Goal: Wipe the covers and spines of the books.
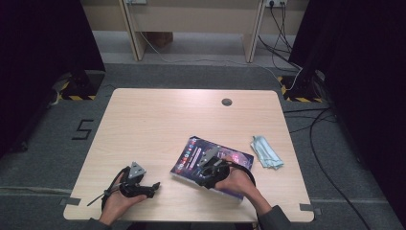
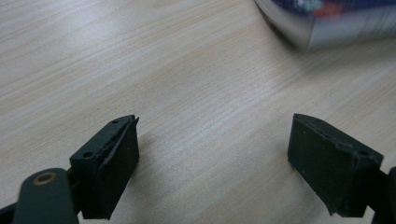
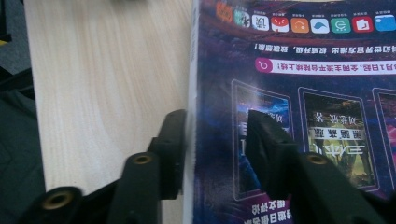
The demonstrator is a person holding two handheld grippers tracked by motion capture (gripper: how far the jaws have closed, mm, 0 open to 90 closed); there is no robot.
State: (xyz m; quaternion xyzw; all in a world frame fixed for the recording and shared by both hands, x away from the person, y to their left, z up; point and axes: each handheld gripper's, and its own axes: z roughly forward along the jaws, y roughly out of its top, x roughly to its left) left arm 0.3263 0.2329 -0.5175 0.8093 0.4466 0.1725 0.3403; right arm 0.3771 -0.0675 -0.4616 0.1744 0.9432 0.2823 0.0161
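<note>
On the tabletop (image 1: 143, 124), right tool (image 3: 215, 140) straddles the book (image 1: 191, 155) edge, jaws apart, not clamped; left tool (image 2: 212, 163) wide open, empty

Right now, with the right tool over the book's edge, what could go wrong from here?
1. The right tool straddles the book's edge, one jaw on the cover, one beside it on the table; closing may pinch only the cover and bend it.
2. The glossy cover could slip from the pads.
3. The left tool rests open, apart from the book, so nothing steadies the book if it slides.
</note>
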